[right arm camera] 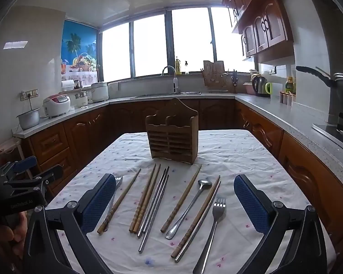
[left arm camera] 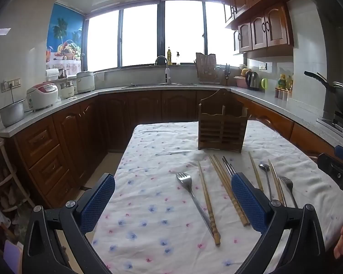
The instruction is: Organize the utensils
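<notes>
Right wrist view: looks down the floral tablecloth (right arm camera: 240, 159) toward the wooden utensil holder (right arm camera: 172, 137), utensils fanned out in front of it.
Left wrist view: same table from further left, holder (left arm camera: 221, 125) up and to the right of centre.
Landmark: wooden utensil holder, upright on the cloth, two compartments, slatted front, nothing seen inside.
Right gripper (right arm camera: 175, 202): spread wide, blue pads apart, pinching nothing, hovering above the row in front of the holder.
Left gripper (left arm camera: 172, 203): spread wide, holding nothing, hovering over the cloth in front and left of the holder.
Left fork (right arm camera: 117, 180): front-left of the holder, mostly hidden behind the right gripper's left pad; plain in the left wrist view (left arm camera: 189, 189).
Single wooden chopstick (right arm camera: 119, 202): just beside that fork, on the holder's side of it.
Wooden chopstick pair (right arm camera: 145, 197): straight in front of the holder, sticks touching.
Metal chopsticks (right arm camera: 154, 205): just right of the wooden pair, directly before the holder.
Another wooden chopstick (right arm camera: 181, 197): in front of the holder's right corner, tip near its base.
Spoon (right arm camera: 189, 207): front-right of the holder, bowl toward it.
Wood-and-metal chopstick pair (right arm camera: 197, 217): right of the spoon, lying together.
Right fork (right arm camera: 213, 226): furthest right of the holder, tines toward it.
</notes>
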### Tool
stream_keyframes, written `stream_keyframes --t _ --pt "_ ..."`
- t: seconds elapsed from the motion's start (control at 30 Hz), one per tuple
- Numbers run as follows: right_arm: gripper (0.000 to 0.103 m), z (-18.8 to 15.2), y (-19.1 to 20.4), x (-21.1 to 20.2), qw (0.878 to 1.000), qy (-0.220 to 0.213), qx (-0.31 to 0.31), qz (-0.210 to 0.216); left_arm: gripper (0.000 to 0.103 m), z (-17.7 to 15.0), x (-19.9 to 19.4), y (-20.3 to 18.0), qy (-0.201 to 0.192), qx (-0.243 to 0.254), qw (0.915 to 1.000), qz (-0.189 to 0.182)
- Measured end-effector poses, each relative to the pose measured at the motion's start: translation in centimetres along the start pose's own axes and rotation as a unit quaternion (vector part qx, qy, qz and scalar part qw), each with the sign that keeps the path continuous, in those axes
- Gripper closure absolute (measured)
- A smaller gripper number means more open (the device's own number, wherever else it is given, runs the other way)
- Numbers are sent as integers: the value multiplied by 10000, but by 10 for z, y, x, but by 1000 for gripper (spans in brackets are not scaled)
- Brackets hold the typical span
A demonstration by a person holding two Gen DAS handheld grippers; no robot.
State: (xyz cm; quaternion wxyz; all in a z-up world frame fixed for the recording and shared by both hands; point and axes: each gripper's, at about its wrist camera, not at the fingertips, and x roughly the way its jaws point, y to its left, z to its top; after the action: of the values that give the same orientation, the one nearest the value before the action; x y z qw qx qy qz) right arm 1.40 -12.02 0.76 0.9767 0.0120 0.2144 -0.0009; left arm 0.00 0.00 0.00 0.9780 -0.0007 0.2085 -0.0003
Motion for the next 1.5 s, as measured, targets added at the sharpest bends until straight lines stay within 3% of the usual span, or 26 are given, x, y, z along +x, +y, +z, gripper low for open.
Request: stream_keyframes --t 0.93,1.1,1.13,1.17,1.27,1.43,1.5 --pt "0 1 -2 -4 10000 -29 61 71 1 1 4 -1 82 -5 10000 -10" --pt "0 3 -7 2 9999 87 125 40 1 3 16 0 360 49 9993 29" --pt "0 4 -9 4 9998 131 152 28 1 4 21 0 460 62 9989 33" --pt "0 4 -10 6 9997 159 173 28 1 5 24 0 801 150 9967 71" --pt "0 5 -16 13 9994 269 220 -21 1 8 36 2 1069 120 9942 41" --pt "1 10 -28 32 9977 536 407 6 2 19 63 4 1379 59 9904 -87" --pt "1 12 -33 40 9970 624 466 26 4 23 74 6 1331 74 9910 -103"
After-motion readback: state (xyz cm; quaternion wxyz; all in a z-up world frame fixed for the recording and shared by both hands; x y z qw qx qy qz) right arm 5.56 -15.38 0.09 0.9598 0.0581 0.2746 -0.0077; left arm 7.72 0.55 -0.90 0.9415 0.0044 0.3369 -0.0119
